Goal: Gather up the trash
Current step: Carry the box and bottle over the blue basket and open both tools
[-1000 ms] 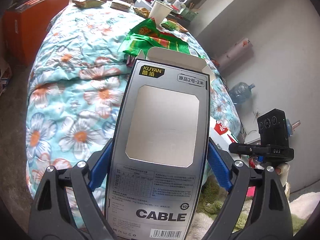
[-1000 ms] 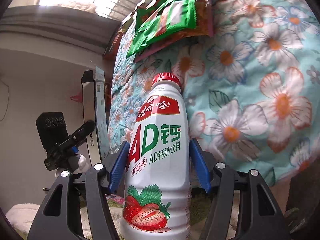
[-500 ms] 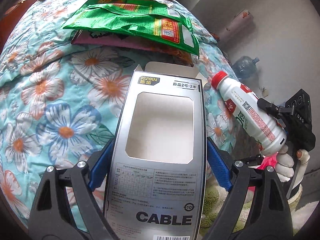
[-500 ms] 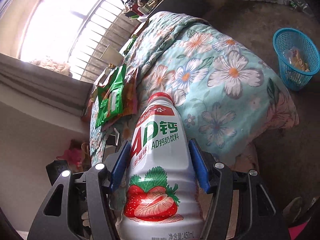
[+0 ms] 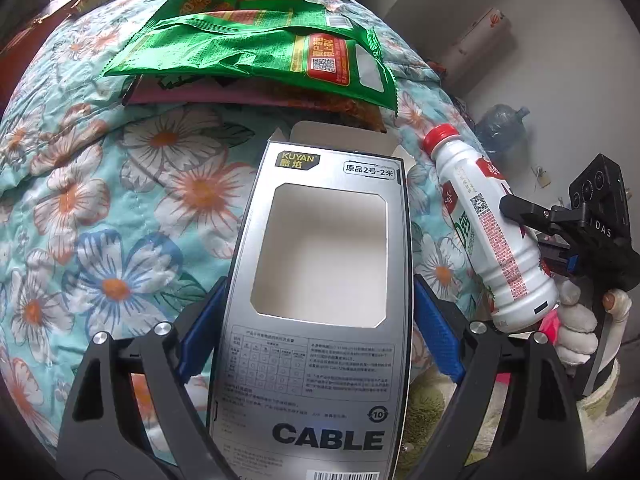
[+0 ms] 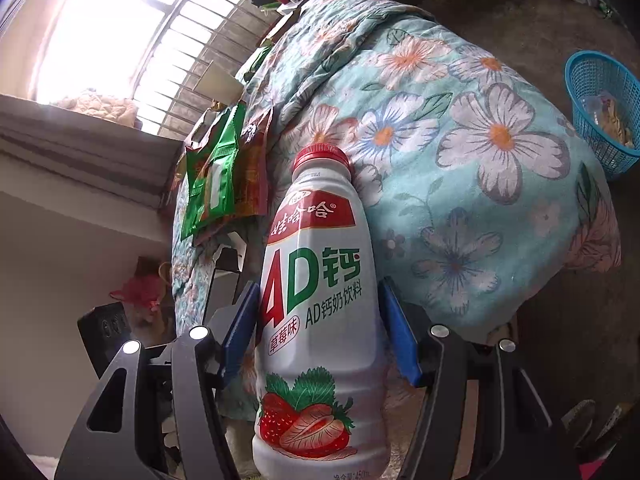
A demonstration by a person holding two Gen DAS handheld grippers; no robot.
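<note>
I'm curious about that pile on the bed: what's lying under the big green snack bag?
Under the green snack bag lie a pinkish-purple packet and an orange-brown one, only their edges showing. Whether anything else is under there cannot be seen.

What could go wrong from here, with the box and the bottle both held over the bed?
1. The box is empty, thin cardboard with its top flap open; the left gripper may crush it or let it slip.
2. The right gripper holds the bottle low on its smooth body, so it could slide out on the way to the basket.
3. The green wrappers remain on the bed and could be forgotten.
</note>
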